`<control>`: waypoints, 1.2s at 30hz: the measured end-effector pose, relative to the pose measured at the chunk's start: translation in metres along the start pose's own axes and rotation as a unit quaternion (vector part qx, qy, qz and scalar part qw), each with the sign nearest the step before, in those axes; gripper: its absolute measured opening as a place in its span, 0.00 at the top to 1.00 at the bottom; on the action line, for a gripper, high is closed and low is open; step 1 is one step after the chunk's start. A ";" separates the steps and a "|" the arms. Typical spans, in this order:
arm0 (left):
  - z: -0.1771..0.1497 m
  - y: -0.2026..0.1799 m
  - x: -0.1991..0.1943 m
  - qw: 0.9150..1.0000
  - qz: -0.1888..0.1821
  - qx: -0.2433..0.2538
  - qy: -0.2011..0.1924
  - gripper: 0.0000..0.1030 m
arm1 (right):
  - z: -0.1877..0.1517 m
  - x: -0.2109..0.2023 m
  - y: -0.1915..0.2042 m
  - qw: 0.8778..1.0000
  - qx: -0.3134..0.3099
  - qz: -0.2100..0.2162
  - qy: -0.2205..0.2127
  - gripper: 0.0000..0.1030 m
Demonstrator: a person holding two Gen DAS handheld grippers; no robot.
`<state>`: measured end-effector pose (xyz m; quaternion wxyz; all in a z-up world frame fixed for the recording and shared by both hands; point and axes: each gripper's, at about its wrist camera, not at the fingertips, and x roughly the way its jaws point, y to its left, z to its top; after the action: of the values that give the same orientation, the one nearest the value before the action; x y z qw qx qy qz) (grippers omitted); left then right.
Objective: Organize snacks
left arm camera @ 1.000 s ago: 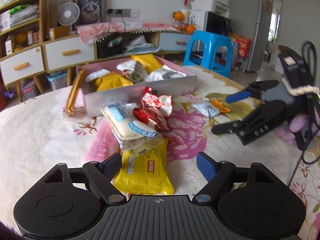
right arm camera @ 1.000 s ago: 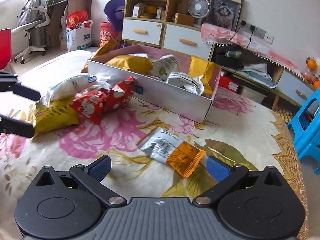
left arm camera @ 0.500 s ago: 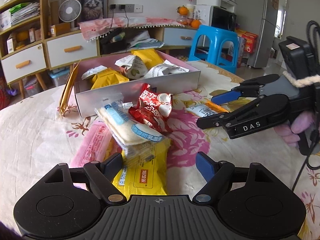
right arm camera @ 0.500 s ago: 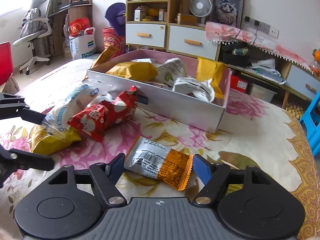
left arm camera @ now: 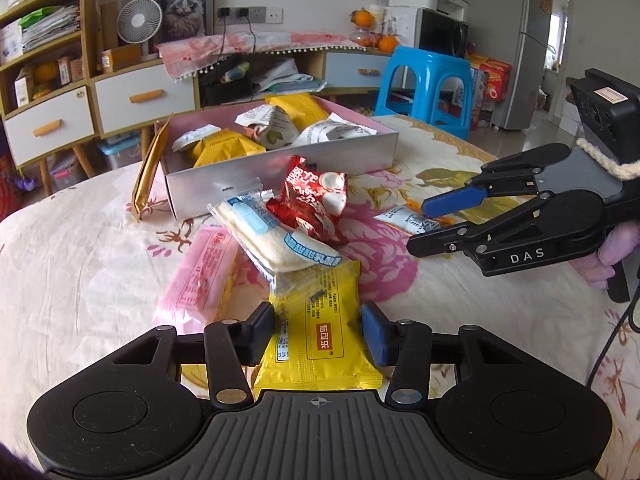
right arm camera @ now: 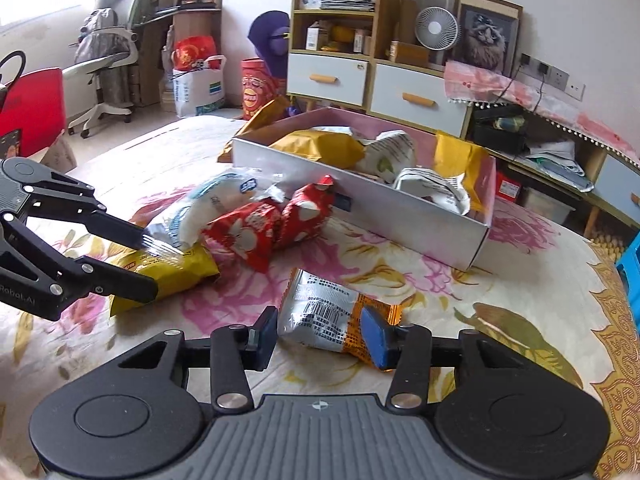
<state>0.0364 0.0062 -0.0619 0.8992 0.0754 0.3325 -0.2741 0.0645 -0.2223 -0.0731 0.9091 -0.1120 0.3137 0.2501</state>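
A pink-lined box (left arm camera: 280, 168) (right arm camera: 360, 208) on the flowered cloth holds several snack packs. In front of it lie a red pack (left arm camera: 312, 200) (right arm camera: 264, 228), a white-blue pack (left arm camera: 272, 236) (right arm camera: 208, 204), a pink pack (left arm camera: 200, 272) and a yellow pack (left arm camera: 320, 336) (right arm camera: 168, 272). My left gripper (left arm camera: 318, 330) (right arm camera: 144, 264) is open, its fingers on either side of the yellow pack. My right gripper (right arm camera: 320, 332) (left arm camera: 420, 220) is open around a silver-orange pack (right arm camera: 332, 316) (left arm camera: 408, 218).
A gold pack (left arm camera: 148, 172) leans on the box's left end. Behind the table stand drawers (left arm camera: 80, 108), a blue stool (left arm camera: 424, 88) and a fridge (left arm camera: 524, 44). An office chair (right arm camera: 104, 64) and bags stand by the far wall.
Both grippers have moved forward and down. The left one now straddles the yellow pack, the right one straddles the silver-orange pack. The jaws look narrower than before.
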 end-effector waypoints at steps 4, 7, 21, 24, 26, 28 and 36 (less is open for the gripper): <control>-0.002 0.000 -0.005 1.000 -0.013 0.002 0.005 0.56 | -0.001 -0.004 0.004 1.000 -0.001 0.010 0.003 0.65; -0.003 0.001 -0.007 1.000 -0.024 0.001 0.005 0.54 | 0.000 -0.007 0.008 1.000 -0.003 0.023 0.009 0.65; 0.005 -0.002 0.007 0.999 -0.023 -0.023 0.022 0.27 | -0.001 -0.010 0.007 1.000 0.001 0.022 0.010 0.33; 0.003 -0.007 0.014 0.999 -0.005 -0.010 0.039 0.29 | -0.002 -0.001 0.007 0.999 0.009 0.027 0.019 0.30; 0.001 -0.007 0.014 0.999 0.003 -0.009 0.040 0.31 | -0.004 0.004 0.008 0.999 0.010 0.027 0.025 0.30; 0.000 -0.006 0.013 0.999 0.006 -0.010 0.040 0.37 | -0.004 0.005 0.006 0.999 0.020 0.031 0.022 0.32; -0.001 0.003 0.004 0.999 0.008 -0.026 0.041 0.53 | -0.002 0.002 0.008 0.999 0.021 0.029 0.014 0.54</control>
<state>0.0393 0.0071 -0.0653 0.8887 0.0656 0.3759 -0.2543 0.0607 -0.2158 -0.0762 0.8992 -0.0871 0.3344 0.2685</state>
